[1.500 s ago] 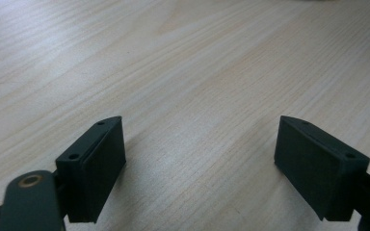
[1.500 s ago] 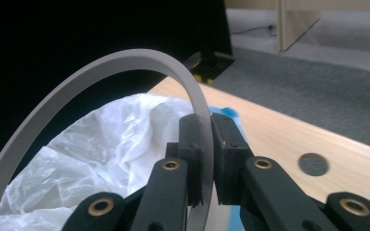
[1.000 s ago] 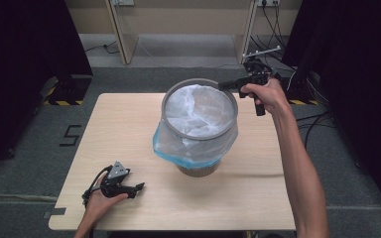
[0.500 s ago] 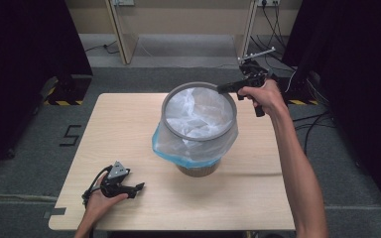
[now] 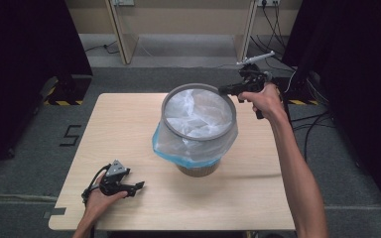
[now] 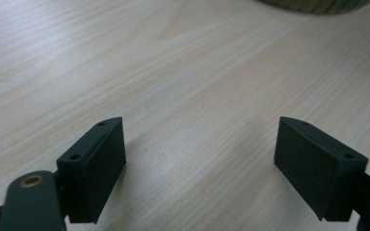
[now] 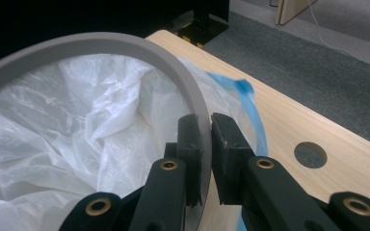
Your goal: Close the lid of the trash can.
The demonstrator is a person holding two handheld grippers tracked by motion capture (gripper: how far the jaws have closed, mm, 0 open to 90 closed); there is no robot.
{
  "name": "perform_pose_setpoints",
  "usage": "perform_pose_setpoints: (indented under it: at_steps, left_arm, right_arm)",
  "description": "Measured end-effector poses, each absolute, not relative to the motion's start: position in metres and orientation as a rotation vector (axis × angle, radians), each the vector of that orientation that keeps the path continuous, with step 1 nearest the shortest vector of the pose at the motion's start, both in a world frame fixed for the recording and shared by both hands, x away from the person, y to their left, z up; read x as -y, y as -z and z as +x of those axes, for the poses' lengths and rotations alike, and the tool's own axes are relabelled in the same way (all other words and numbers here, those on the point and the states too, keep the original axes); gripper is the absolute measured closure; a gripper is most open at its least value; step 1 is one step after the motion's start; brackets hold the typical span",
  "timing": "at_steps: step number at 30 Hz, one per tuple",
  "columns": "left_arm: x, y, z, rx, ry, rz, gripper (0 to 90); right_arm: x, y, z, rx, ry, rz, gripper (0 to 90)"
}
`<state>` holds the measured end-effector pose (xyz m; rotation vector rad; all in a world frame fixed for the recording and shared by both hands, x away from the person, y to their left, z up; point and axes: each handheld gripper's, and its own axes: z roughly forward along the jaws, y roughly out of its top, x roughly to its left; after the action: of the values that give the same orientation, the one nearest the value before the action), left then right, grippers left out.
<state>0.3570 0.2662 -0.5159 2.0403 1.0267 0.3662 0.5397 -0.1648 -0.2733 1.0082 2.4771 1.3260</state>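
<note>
The grey ring (image 5: 199,111) sits on top of the bin (image 5: 196,168) near the middle of the wooden table (image 5: 129,129), and it pins a clear bag (image 5: 193,116) that lines the bin — the bag's blue-edged hem (image 5: 155,148) hangs out below the ring on the side towards you. Your right gripper (image 5: 224,90) reaches in from the far right side and pinches the ring's rim; in the right gripper view its two black jaws stand one inside and one outside the grey band, clamped on it (image 7: 204,139), having just been closing on the ring between them. The crumpled white film of the bag shows just inside the rim there.

Your left gripper (image 5: 138,187) rests low on the table at the near left corner, well apart from the bin. Its jaws are spread wide with bare wood between them (image 6: 200,159) — they hold nothing. The bin's base shows at the top edge of the left gripper view.
</note>
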Motion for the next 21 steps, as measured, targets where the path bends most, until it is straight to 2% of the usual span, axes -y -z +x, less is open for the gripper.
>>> perform_pose_setpoints:
  at_steps: [2,10,15,21]
  left_arm:
    - [-0.265,0.506,0.357,-1.015,-0.373,2.013,17.7]
    - [-0.256,0.451,0.371,-0.933,-0.382,1.965,17.7]
    - [-0.251,0.411,0.385,-0.91,-0.386,1.928,17.7]
    - [-0.242,0.359,0.397,-0.862,-0.37,1.9,17.7]
  right_arm:
    - [0.165,0.273,0.539,-2.467,-1.337,1.011,81.9]
    - [0.177,0.264,0.525,-2.402,-1.355,1.019,63.2]
    - [0.179,0.268,0.514,-2.383,-1.322,1.012,54.9]
    - [0.179,0.274,0.506,-2.378,-1.317,0.996,50.6]
